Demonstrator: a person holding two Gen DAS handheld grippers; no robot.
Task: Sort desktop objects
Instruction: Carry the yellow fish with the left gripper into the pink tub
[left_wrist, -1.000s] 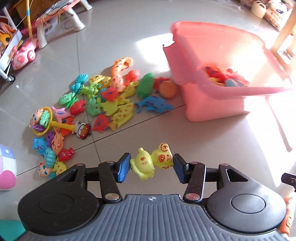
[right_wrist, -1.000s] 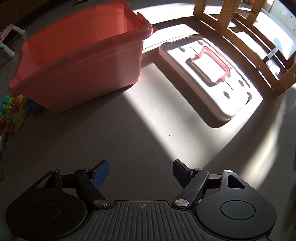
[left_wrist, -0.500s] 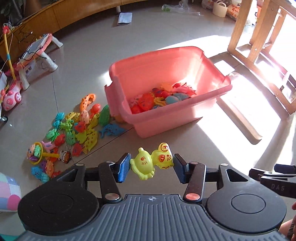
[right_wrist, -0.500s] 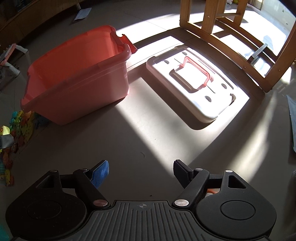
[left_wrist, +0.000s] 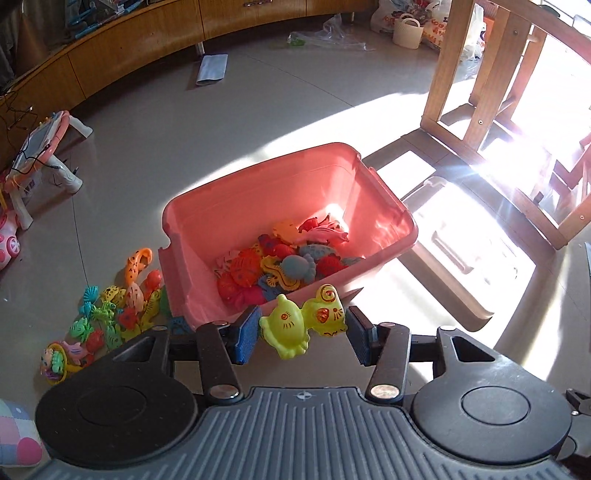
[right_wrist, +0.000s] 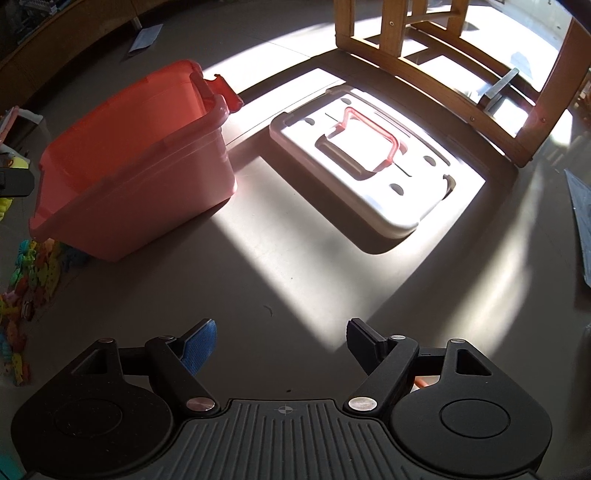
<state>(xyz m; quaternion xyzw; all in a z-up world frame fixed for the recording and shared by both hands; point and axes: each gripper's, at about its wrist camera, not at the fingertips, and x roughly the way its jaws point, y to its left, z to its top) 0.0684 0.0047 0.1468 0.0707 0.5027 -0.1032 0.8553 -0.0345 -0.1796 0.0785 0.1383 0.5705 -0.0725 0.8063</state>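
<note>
My left gripper (left_wrist: 301, 330) is shut on a yellow-green toy fish (left_wrist: 295, 325) and holds it in the air above the near edge of the pink bin (left_wrist: 184, 288). The bin holds several plastic sea-animal toys (left_wrist: 280, 258). A pile of loose coloured toys (left_wrist: 114, 310) lies on the floor left of the bin. My right gripper (right_wrist: 280, 343) is open and empty, low over bare floor to the right of the bin (right_wrist: 147, 184). The toy pile also shows at the left edge of the right wrist view (right_wrist: 22, 288).
The bin's white lid with a pink handle (right_wrist: 365, 158) lies on the floor right of the bin. A wooden chair frame (left_wrist: 491, 85) stands behind it. A wooden cabinet (left_wrist: 147, 40) and a toy easel (left_wrist: 40, 140) stand at the back left.
My left gripper has risen and swung right with the yellow fish, from over the floor pile to above the bin. My right gripper has lifted a little and stayed open.
</note>
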